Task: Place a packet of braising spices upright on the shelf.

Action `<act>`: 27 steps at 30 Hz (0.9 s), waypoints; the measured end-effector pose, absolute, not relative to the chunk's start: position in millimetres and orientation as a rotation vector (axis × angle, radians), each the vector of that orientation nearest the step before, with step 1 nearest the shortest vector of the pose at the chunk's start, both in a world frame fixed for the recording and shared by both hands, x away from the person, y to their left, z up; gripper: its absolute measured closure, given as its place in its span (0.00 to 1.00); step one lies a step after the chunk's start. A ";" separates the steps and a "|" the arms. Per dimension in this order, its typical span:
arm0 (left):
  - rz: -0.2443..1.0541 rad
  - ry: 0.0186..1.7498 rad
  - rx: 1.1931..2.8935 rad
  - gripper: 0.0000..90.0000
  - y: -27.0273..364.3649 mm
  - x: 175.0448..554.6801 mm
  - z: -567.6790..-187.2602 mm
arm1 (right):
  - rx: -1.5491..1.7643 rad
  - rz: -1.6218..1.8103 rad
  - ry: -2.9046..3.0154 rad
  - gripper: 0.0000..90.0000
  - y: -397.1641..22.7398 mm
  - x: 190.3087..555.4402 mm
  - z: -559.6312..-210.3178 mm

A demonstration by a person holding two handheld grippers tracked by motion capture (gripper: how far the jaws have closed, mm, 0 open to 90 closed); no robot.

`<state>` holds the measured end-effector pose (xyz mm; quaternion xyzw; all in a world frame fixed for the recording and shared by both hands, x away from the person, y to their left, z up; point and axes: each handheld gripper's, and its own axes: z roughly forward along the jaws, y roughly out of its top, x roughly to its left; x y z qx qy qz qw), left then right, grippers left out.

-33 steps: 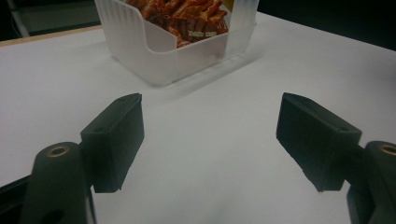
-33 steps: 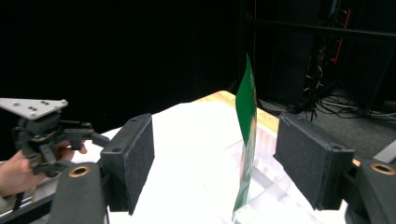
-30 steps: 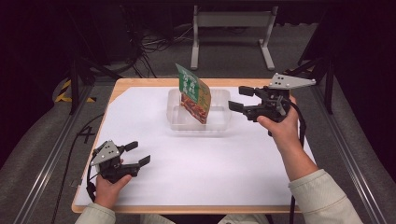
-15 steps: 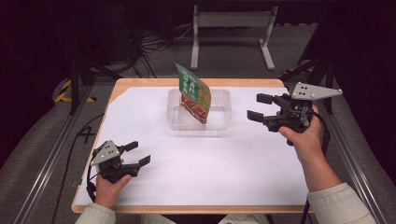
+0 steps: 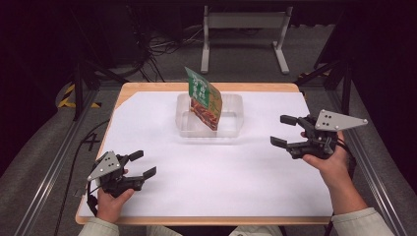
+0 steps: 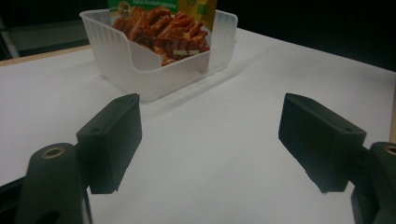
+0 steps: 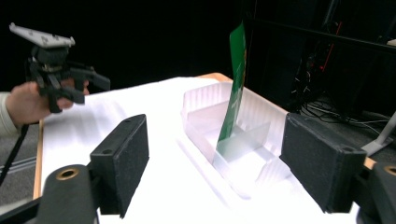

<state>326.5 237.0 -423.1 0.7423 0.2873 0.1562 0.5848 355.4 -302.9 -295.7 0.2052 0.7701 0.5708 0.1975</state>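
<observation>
A green food pouch (image 5: 204, 98) with a picture of a red-brown dish stands tilted in a clear plastic tray (image 5: 231, 125) at the far middle of the table. The left gripper view has the pouch (image 6: 161, 23) and tray (image 6: 154, 79) straight ahead. My left gripper (image 5: 143, 163) rests near the front left corner, its jaws just opening, nothing between them (image 6: 212, 135). My right gripper (image 5: 280, 130) hovers right of the tray and points at it, its jaws also just opening, empty (image 7: 215, 168). In the right gripper view the pouch (image 7: 237, 79) appears edge-on.
White paper (image 5: 221, 172) covers the wooden table (image 5: 147, 219). A metal stand (image 5: 243, 29) and cables lie on the floor beyond the far edge. The other hand with the left gripper (image 7: 93, 86) appears far off in the right gripper view.
My right hand has moved right and down, away from the tray. The left gripper's jaws stand wider apart; that hand has stayed in place.
</observation>
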 end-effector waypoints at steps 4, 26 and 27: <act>0.354 0.662 1.728 0.24 239.6 323.1 -422.5 | 0.570 1.571 2.169 0.24 -304.4 349.4 -310.5; 0.322 0.623 1.697 0.15 243.4 317.8 -422.1 | 0.676 1.542 2.211 0.21 -307.1 337.4 -385.0; 0.324 0.623 1.697 0.15 243.2 317.6 -422.1 | 0.682 1.537 2.212 0.21 -307.2 336.8 -388.6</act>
